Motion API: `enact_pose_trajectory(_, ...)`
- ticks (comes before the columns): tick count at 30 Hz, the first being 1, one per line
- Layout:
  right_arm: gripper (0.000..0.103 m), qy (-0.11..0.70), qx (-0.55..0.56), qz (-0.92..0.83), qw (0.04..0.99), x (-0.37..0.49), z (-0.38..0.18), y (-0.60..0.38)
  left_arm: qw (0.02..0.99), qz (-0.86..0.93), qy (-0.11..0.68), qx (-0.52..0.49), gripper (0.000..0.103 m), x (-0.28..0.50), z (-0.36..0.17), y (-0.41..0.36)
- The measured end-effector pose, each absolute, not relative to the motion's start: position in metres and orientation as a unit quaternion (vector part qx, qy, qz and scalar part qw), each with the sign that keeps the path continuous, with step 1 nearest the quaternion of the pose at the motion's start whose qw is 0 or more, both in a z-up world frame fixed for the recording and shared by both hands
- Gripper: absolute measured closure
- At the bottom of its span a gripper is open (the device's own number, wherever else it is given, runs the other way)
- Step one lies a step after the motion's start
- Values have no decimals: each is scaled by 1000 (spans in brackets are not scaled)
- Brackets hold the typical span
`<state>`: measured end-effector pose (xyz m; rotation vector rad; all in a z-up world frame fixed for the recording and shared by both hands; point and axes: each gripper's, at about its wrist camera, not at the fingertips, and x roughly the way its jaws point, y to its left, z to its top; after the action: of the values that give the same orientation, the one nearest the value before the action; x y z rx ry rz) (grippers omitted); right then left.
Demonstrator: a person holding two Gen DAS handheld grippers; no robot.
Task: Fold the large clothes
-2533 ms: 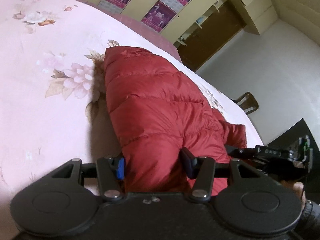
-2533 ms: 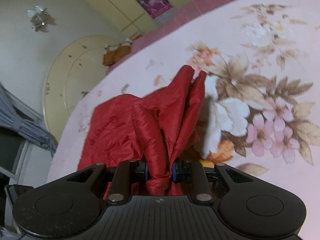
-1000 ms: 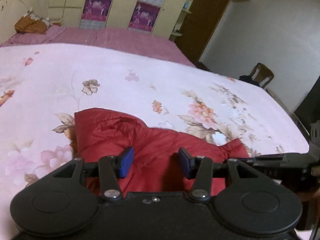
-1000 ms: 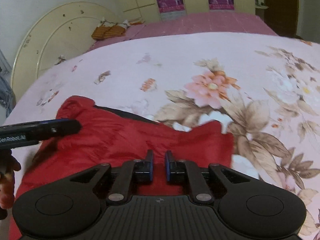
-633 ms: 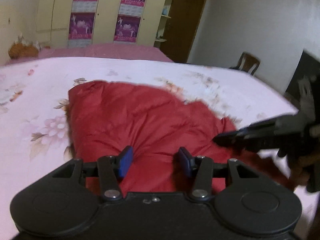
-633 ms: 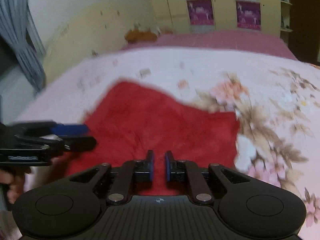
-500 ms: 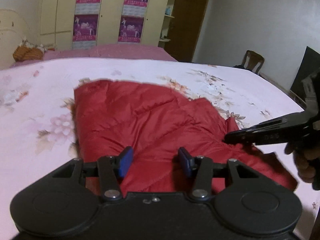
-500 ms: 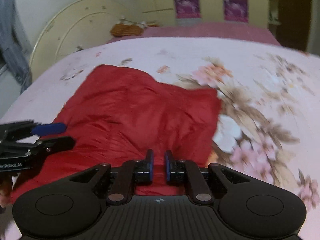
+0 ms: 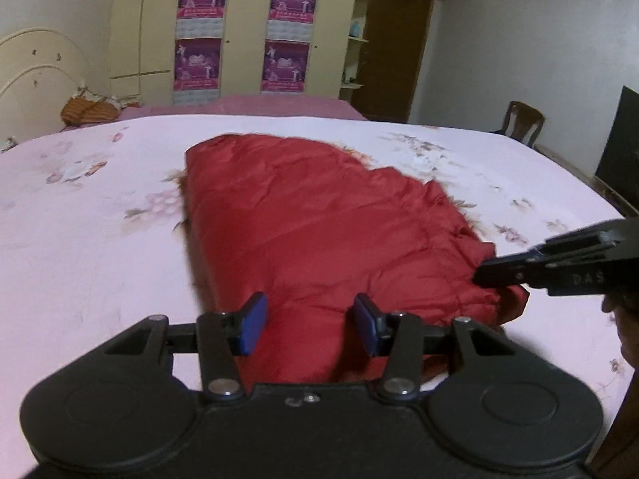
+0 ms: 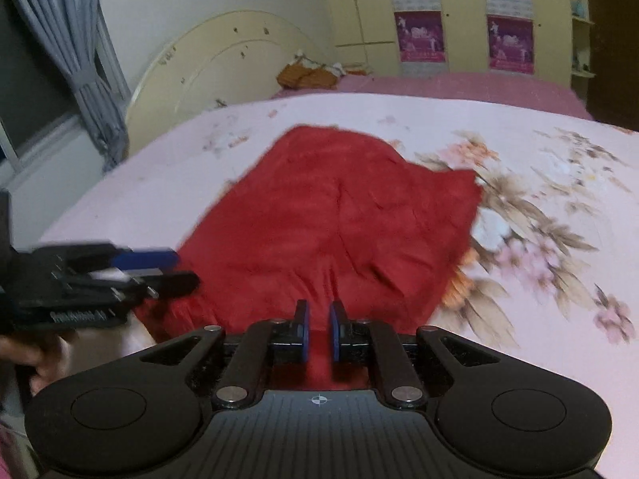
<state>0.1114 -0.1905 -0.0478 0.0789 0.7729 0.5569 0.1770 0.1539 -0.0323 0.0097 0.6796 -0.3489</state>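
A red puffy jacket [image 9: 319, 223] lies folded on the pink floral bedspread [image 9: 80, 239]; it also shows in the right wrist view [image 10: 351, 219]. My left gripper [image 9: 309, 329] is open, its jaws wide apart over the jacket's near edge, holding nothing. My right gripper [image 10: 318, 329] has its jaws nearly closed with a narrow gap, above the jacket's near edge; no cloth shows between them. Each gripper appears in the other's view, the right one [image 9: 559, 267] at the jacket's right corner and the left one [image 10: 100, 275] at its left corner.
The bedspread [image 10: 559, 259] covers a wide bed with a cream headboard [image 10: 223, 64]. Wardrobes with purple posters [image 9: 199, 28] stand behind. A wooden chair [image 9: 523, 119] is at the far right, grey curtains [image 10: 80, 60] at the left.
Both grippers let go of the jacket and pulled back and up. The jacket went from lifted and bunched to lying flat and folded on the bed.
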Motion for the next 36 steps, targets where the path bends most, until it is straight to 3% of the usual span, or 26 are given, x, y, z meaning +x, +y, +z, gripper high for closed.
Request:
enact_pose_trajectory(12, 93, 403, 64, 256, 876, 113, -83, -204, 933, -117, 340, -21, 55, 167, -50, 167)
enact_pose_trajectory(14, 93, 398, 75, 250, 880, 107, -69, -208, 934, -112, 338, -21, 62, 159, -31, 167)
enact_pose_trajectory(17, 93, 359, 94, 254, 893, 80, -32, -226, 940, -103, 325, -25, 60, 137, 2, 161)
enact_pose_trajectory(19, 93, 357, 98, 247, 895, 65, -16, -234, 941, -100, 321, -40, 54, 124, 15, 156)
enact_pose_trajectory(20, 93, 356, 100, 245, 896, 55, -9, -239, 941, -93, 322, -41, 42, 117, 21, 151)
enact_pose_trajectory(21, 93, 358, 100, 241, 897, 47, -4, -240, 944, -83, 317, -41, 15, 108, 28, 146)
enact_pose_trajectory(22, 93, 356, 100, 238, 898, 38, 1, -243, 948, -72, 306, -40, 2, 99, 32, 139)
enact_pose_trajectory(23, 91, 354, 100, 231, 901, 28, 3, -244, 953, -60, 294, -34, 1, 90, 35, 132)
enact_pose_trajectory(24, 49, 359, 99, 213, 903, 21, 4, -245, 954, -53, 295, -26, 0, 82, 38, 124)
enact_pose_trajectory(25, 1, 353, 98, 197, 909, 12, 5, -247, 951, -55, 302, -21, 0, 77, 39, 117)
enact_pose_trajectory(36, 0, 326, 52, 150, 932, -73, 34, -250, 951, -44, 306, -3, 0, 3, 63, 85)
